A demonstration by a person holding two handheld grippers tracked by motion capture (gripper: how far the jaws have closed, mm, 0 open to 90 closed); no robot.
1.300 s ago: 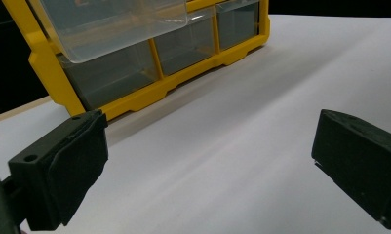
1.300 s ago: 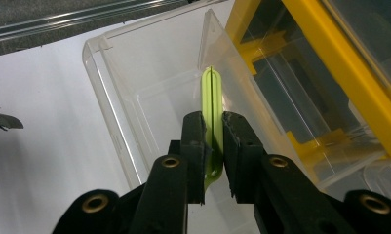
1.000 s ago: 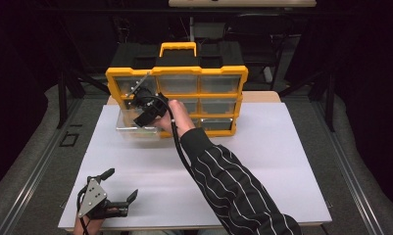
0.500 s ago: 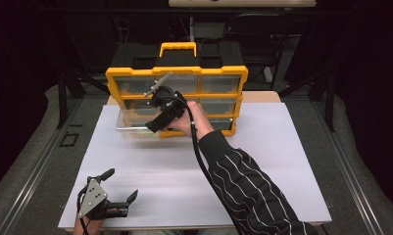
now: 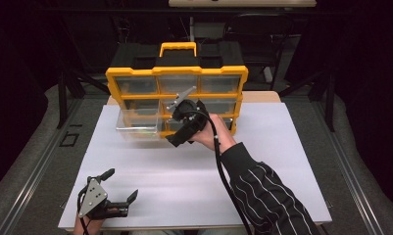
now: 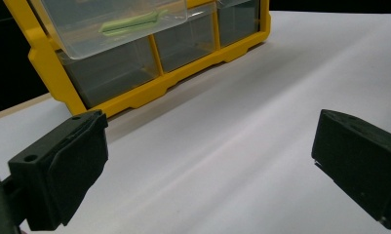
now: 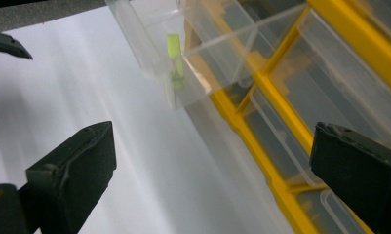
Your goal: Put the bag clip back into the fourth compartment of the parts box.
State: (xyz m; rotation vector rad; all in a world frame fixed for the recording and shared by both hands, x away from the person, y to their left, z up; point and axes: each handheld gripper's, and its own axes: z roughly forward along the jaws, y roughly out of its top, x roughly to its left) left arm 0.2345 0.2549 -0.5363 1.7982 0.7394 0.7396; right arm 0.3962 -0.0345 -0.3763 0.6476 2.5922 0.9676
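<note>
Organizer: a yellow-framed drawer organizer (image 5: 177, 81) with clear drawers and a yellow handle on top stands at the far edge of the white tabletop (image 5: 194, 181), around the middle of that edge.
Open drawer: one clear drawer (image 5: 137, 122) on the organizer's left side, middle row, is pulled out toward the near edge and juts over the tabletop.
Drawer contents: a thin light-green piece (image 6: 129, 24) lies inside the pulled-out drawer; what it is cannot be told.
Right gripper: the right gripper (image 7: 212, 180) is held up in front of the organizer's lower drawers, just right of the open drawer; its jaws stand wide apart with nothing between them.
Left gripper: the left gripper (image 6: 207, 165) sits low at the near left corner of the tabletop, well apart from the organizer; its jaws are spread wide and empty.
Sleeve: a dark sleeve with thin white stripes (image 5: 267, 196) comes in from the near edge.
</note>
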